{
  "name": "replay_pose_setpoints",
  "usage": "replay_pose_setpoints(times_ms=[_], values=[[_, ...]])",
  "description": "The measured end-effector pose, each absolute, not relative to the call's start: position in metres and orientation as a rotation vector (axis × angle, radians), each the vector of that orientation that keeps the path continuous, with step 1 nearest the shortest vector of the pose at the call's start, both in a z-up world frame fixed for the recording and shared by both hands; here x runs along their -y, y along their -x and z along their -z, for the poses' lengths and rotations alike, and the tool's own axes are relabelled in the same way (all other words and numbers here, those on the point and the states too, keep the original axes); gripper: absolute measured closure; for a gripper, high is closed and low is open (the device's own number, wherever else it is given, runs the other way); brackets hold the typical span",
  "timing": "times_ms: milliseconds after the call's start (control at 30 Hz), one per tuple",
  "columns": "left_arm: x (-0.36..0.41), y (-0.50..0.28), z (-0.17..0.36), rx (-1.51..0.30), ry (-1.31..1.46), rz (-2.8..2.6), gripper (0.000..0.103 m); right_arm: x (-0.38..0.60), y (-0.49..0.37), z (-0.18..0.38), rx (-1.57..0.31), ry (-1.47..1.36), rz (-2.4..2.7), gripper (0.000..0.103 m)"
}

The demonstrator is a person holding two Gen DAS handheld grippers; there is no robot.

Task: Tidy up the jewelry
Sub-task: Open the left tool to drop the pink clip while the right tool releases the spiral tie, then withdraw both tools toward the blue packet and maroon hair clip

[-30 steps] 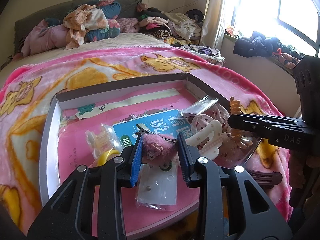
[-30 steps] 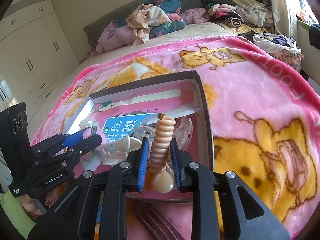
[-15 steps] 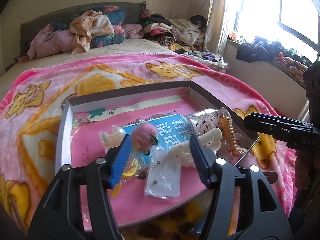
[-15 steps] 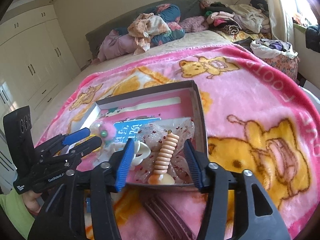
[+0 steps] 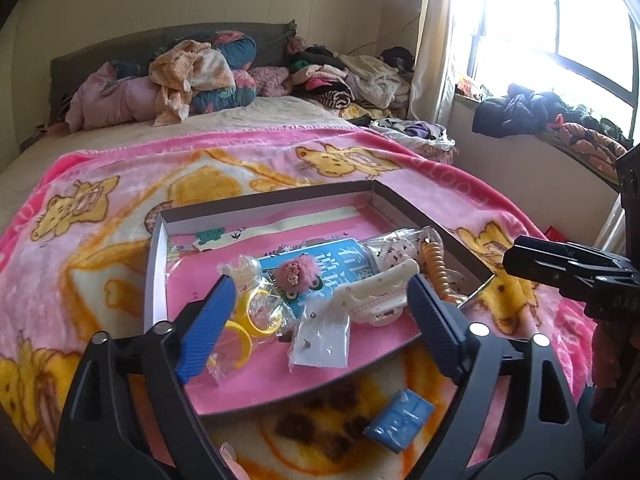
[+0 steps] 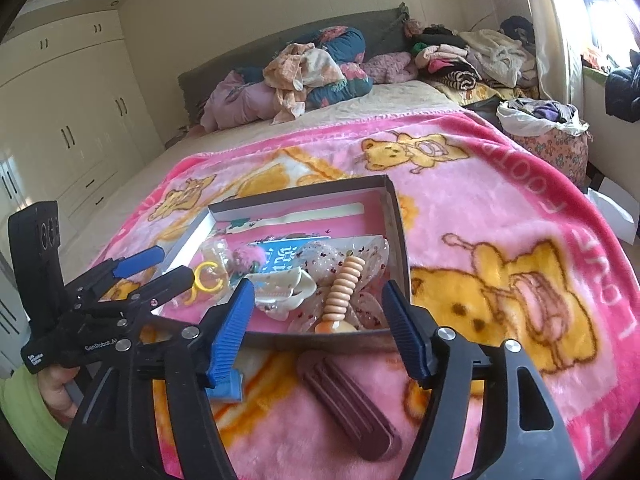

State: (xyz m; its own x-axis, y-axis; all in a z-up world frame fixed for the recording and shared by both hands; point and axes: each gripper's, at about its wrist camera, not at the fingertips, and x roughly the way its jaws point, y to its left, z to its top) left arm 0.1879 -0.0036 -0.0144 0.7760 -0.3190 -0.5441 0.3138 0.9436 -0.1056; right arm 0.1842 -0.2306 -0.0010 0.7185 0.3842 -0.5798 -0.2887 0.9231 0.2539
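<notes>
A shallow pink-lined box lies on the bed's pink blanket. Inside rest a fluffy pink hair tie, an orange spiral hair clip, a cream claw clip, yellow rings in a clear bag and a small earring packet. My left gripper hovers over the box's near edge, its jaws opening with nothing between them. My right gripper hangs above the spiral clip's near end, jaws opening, not touching it.
A dark red hair clip and a small blue packet lie on the blanket in front of the box. Piled clothes and pillows fill the bed's head. A window ledge with clothes stands on the right.
Both grippers let go: the left released the pink hair tie and the right the spiral clip, which now lie in the box. Both pulled back and up with jaws spreading.
</notes>
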Motion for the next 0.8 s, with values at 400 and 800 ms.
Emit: replay_pose_setpoints(times_ms=[400, 800], values=[[0.012, -0.163, 0.02, -0.606, -0.007, 0.367, 0.014, 0.248, -0.157, 0.012, -0.684, -0.142, -0.343, 0.033], [0.031, -0.15, 0.036, -0.648, -0.051, 0.416, 0.014, 0.262, -0.146, 0.034, -0.73, -0.106, -0.325, 0.033]])
